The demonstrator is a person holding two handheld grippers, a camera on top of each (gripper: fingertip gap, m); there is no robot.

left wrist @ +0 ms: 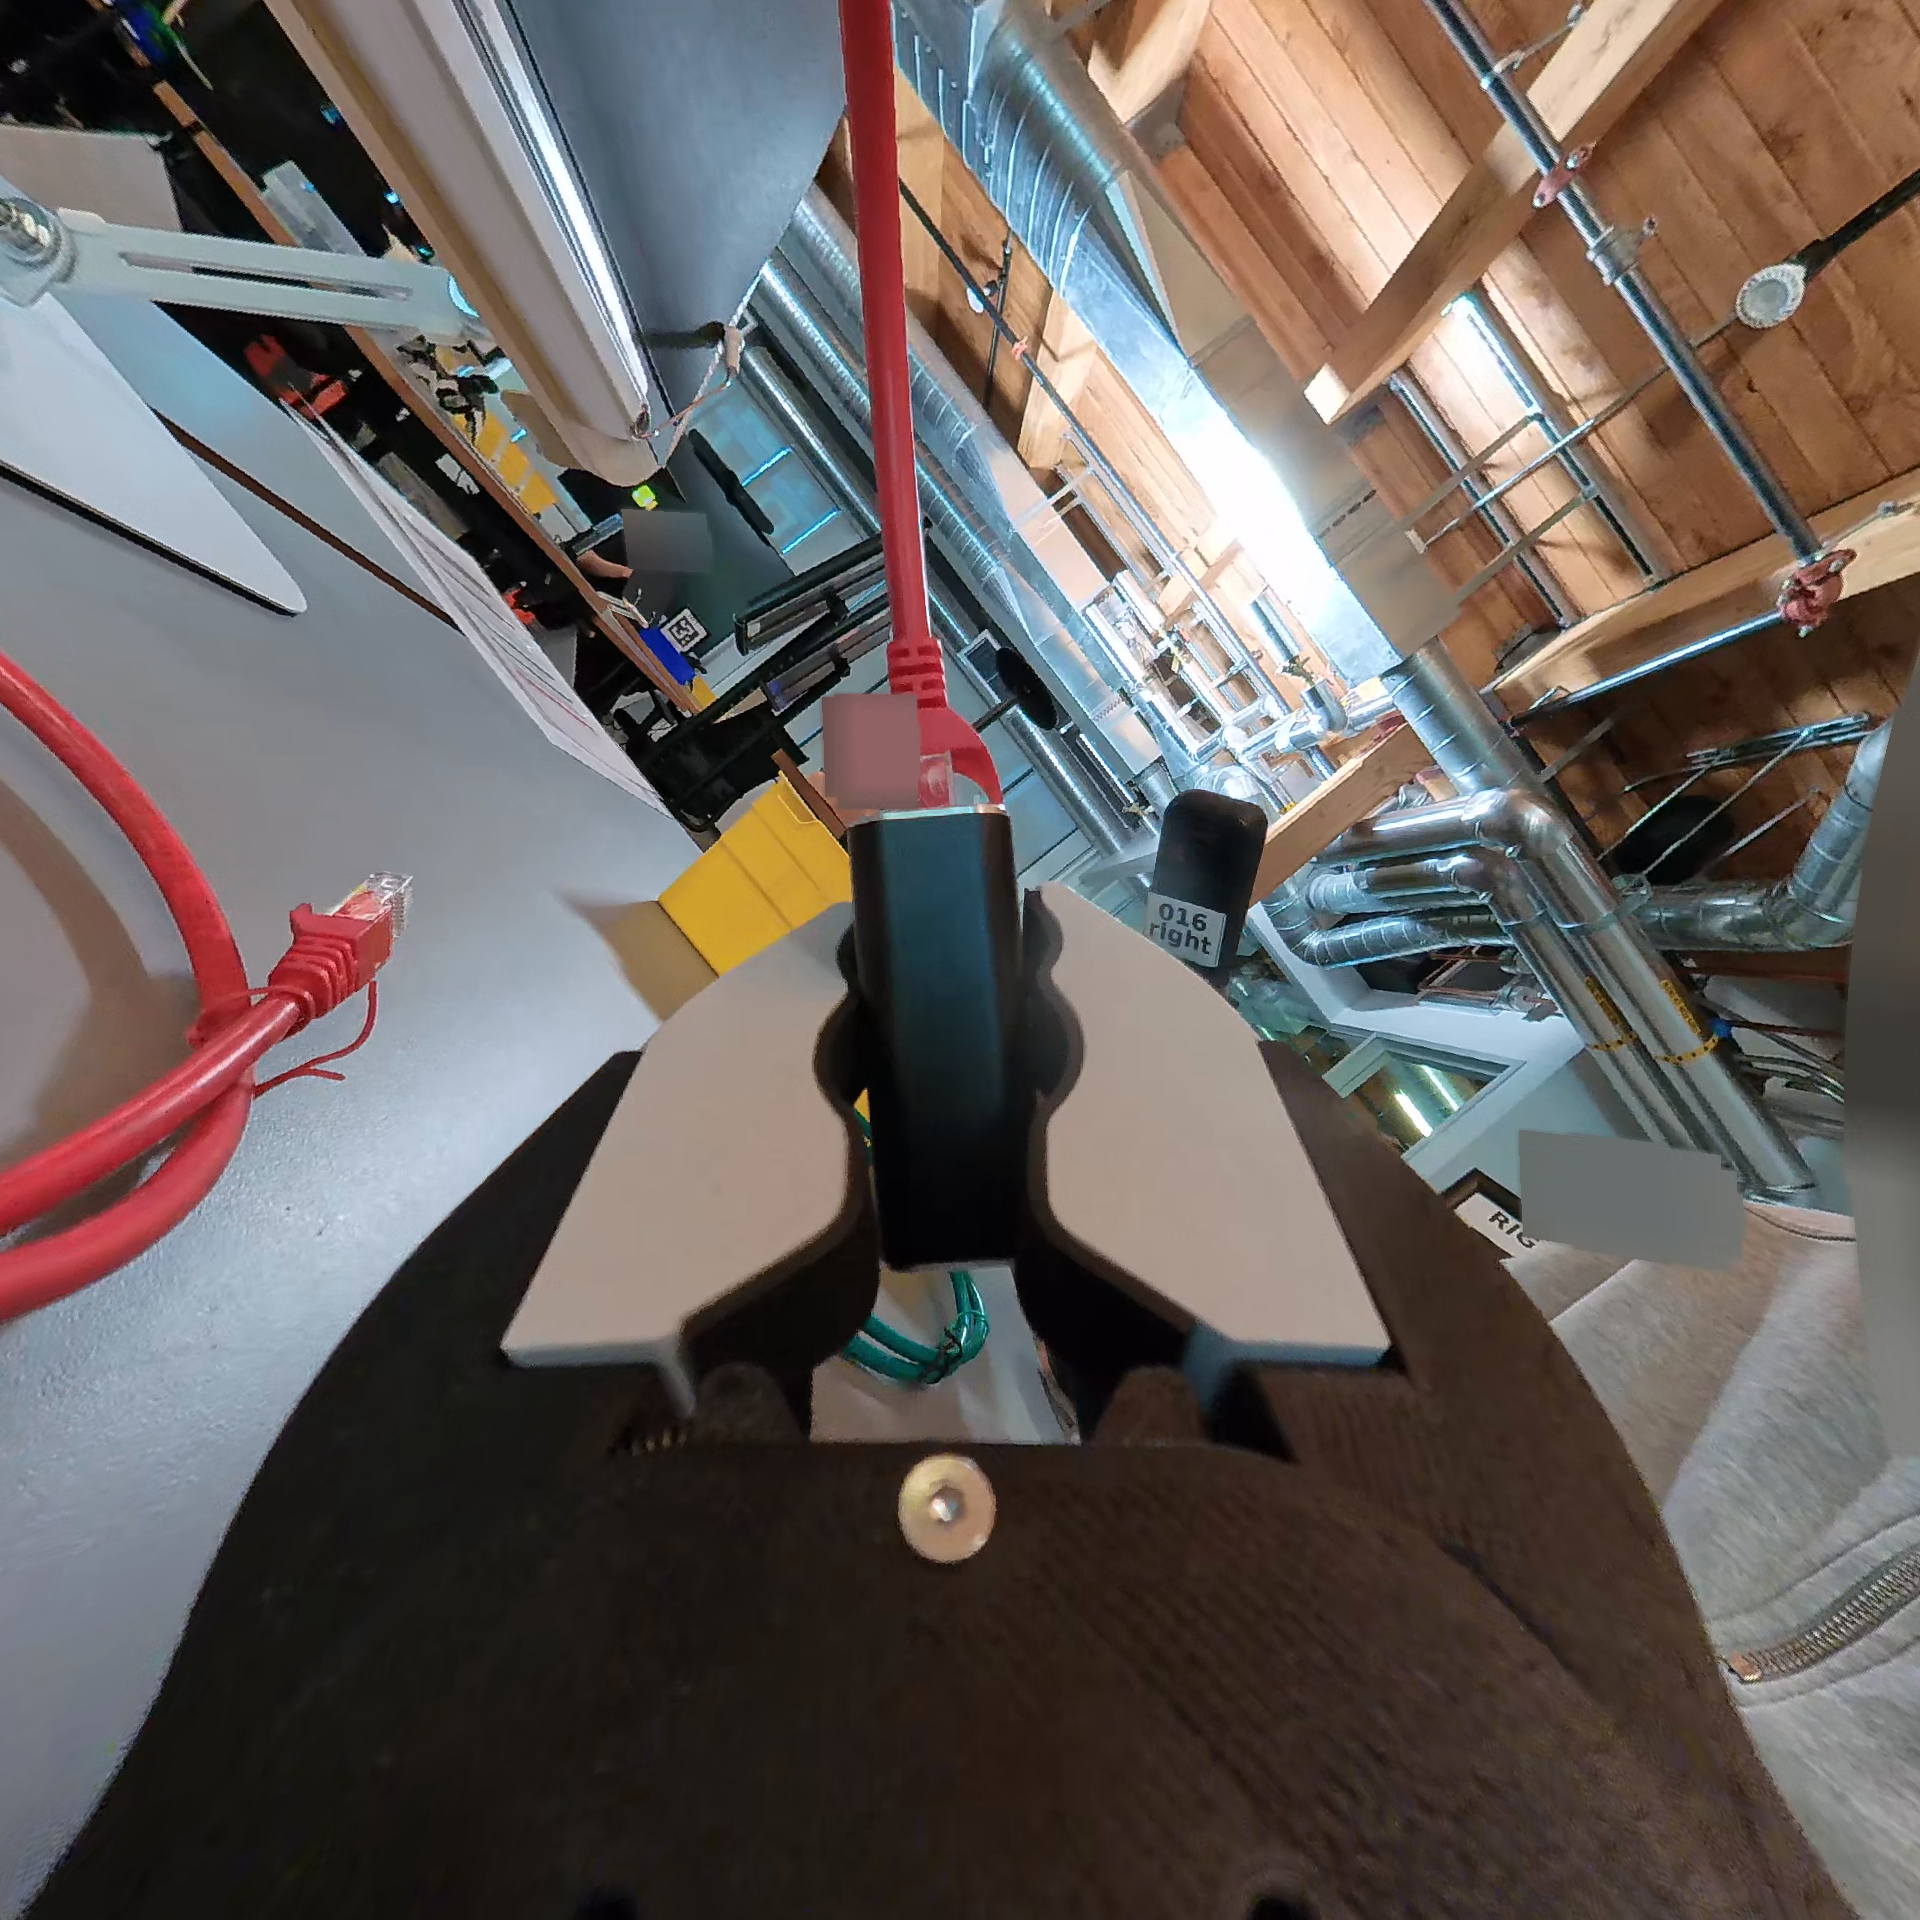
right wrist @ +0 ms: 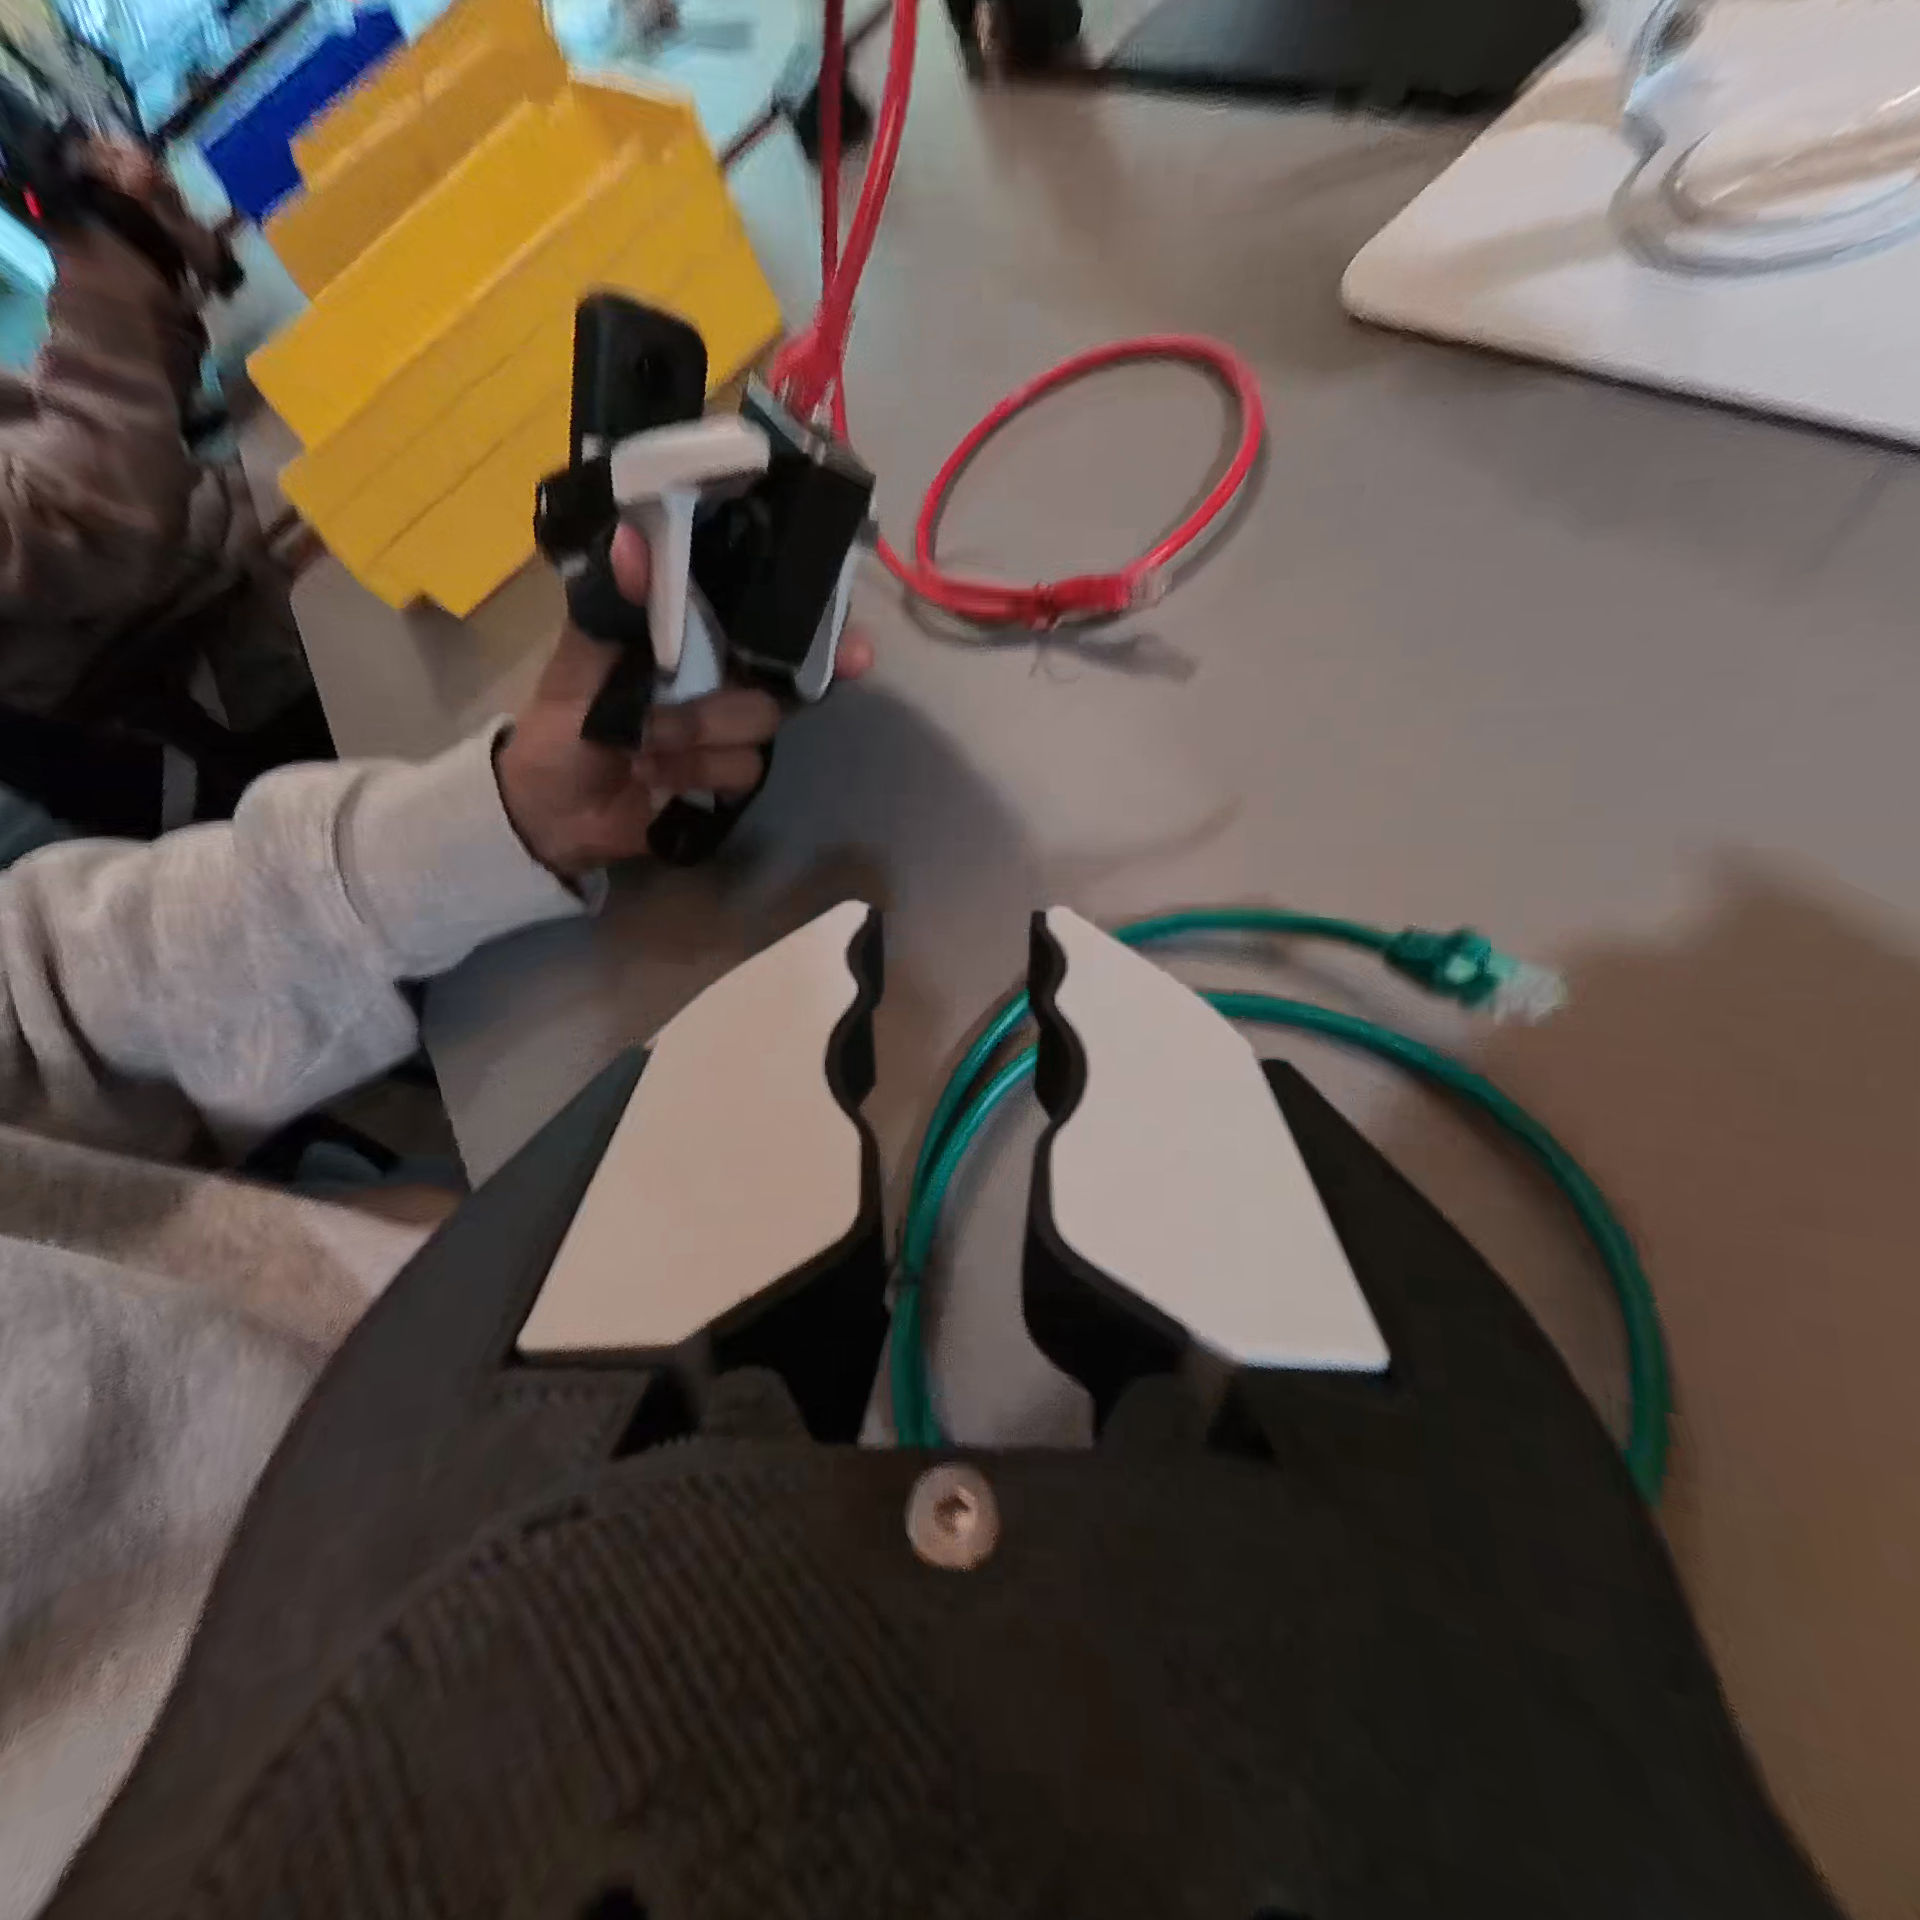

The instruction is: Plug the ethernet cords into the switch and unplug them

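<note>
My left gripper [left wrist: 940, 925] clamped the black switch [left wrist: 935, 1039], red cord [left wrist: 883, 364] plugged in, right gripper [right wrist: 956, 935] parted, empty, above green cord [right wrist: 1455, 1091].

A: What kind of place is shown?
B: A workshop or lab in an industrial building. Overhead run bare metal ducts [left wrist: 997, 312], pipes [left wrist: 1621, 312] and wooden ceiling planks [left wrist: 1351, 156].
A: And lower down?
B: A grey worktable [right wrist: 1351, 748], yellow storage bins [right wrist: 499, 312], and further benches behind.
</note>
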